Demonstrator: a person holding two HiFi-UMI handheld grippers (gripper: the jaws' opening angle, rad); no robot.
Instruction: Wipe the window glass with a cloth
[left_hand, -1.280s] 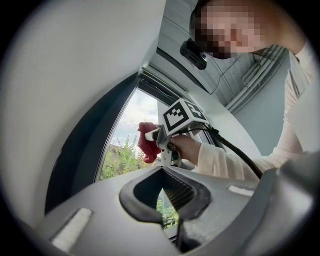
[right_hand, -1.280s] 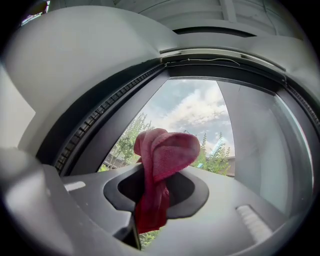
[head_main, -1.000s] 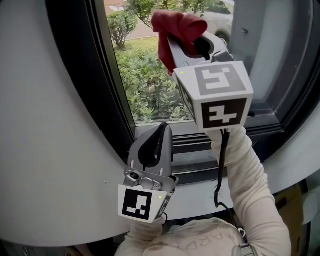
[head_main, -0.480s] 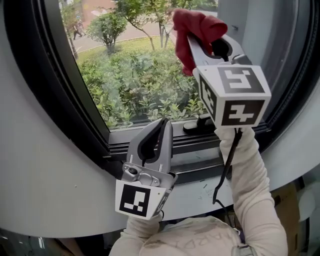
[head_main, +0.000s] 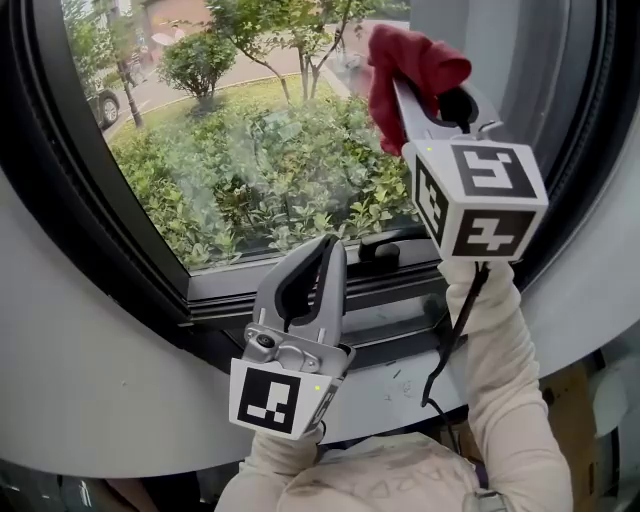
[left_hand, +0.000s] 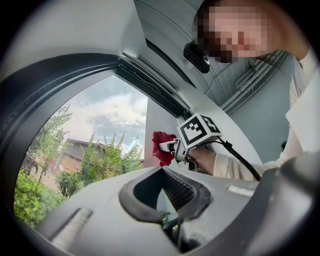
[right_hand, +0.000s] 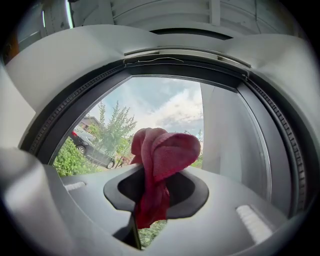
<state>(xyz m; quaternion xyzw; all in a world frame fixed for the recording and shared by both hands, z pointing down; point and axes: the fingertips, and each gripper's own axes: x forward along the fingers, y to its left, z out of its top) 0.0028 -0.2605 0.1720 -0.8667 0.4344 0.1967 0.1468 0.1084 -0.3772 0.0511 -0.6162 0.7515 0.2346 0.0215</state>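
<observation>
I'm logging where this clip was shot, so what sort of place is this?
Probably indoors at a ground-level window, perhaps in a rounded cabin or pod. A curved dark window frame sits in a white wall, with shrubs and a car outside.

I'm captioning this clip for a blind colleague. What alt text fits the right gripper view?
The right gripper is shut on a bunched red cloth, in front of a curved, dark-framed window. Through the glass show trees, a dark car and a cloudy sky.
</observation>
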